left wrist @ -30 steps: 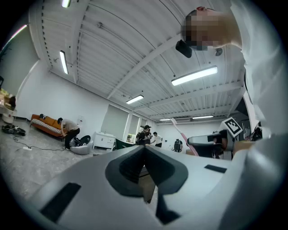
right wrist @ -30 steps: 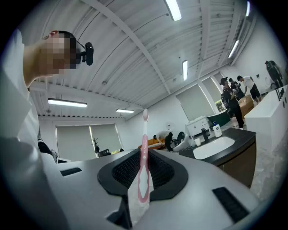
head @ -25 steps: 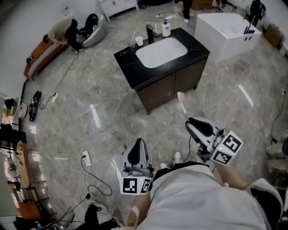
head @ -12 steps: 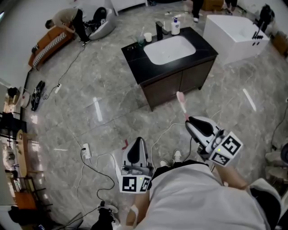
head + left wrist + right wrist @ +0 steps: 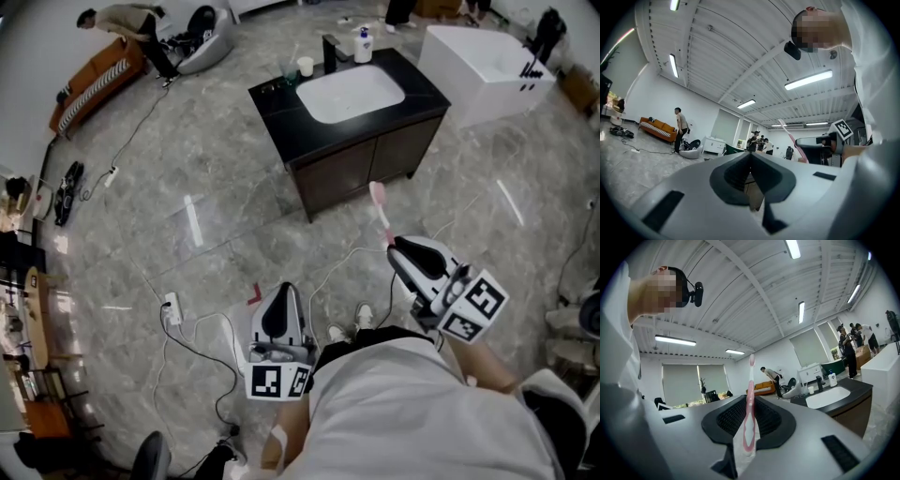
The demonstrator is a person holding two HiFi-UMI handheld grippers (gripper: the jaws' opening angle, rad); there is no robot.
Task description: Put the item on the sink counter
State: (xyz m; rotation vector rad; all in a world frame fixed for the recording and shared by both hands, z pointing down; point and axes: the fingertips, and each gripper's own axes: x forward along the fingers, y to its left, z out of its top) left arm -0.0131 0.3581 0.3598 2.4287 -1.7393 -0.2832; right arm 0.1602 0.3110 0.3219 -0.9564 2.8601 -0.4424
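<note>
Floor (image 5: 187, 169): grey marbled tile fills most of the head view, with cables trailing across it and a white power strip (image 5: 172, 308) at the lower left.
Sink counter (image 5: 277, 103): a dark cabinet with a black surface and a white basin (image 5: 352, 94) stands at the upper centre of the head view. In the right gripper view it shows at the right edge (image 5: 855, 387).
White tub (image 5: 478, 61): sits at the upper right, just beside the sink counter.
Wearer (image 5: 403, 412): a white shirt fills the lower centre of the head view.
Sofa (image 5: 89, 80): orange, along the wall at the upper left, with a person (image 5: 122, 19) bent over near it.
Right gripper (image 5: 392, 246): held at the lower right of centre and pointing up the frame toward the sink counter. Its jaws are clamped on the handle of the toothbrush.
Left gripper (image 5: 284, 289): held at the lower centre, pointing up the frame. Its own view shows the jaws together at the tips (image 5: 751, 154) with nothing between them.
Toothbrush (image 5: 380, 211): pink and white. It sticks out beyond the right gripper's jaws, head end farthest out, over the floor and well short of the sink counter. In the right gripper view it stands upright between the jaws (image 5: 749, 399).
Items on the surface: a dark faucet (image 5: 331, 52), a white pump bottle (image 5: 363, 45) and a white cup (image 5: 304, 67) stand along the far edge behind the basin.
</note>
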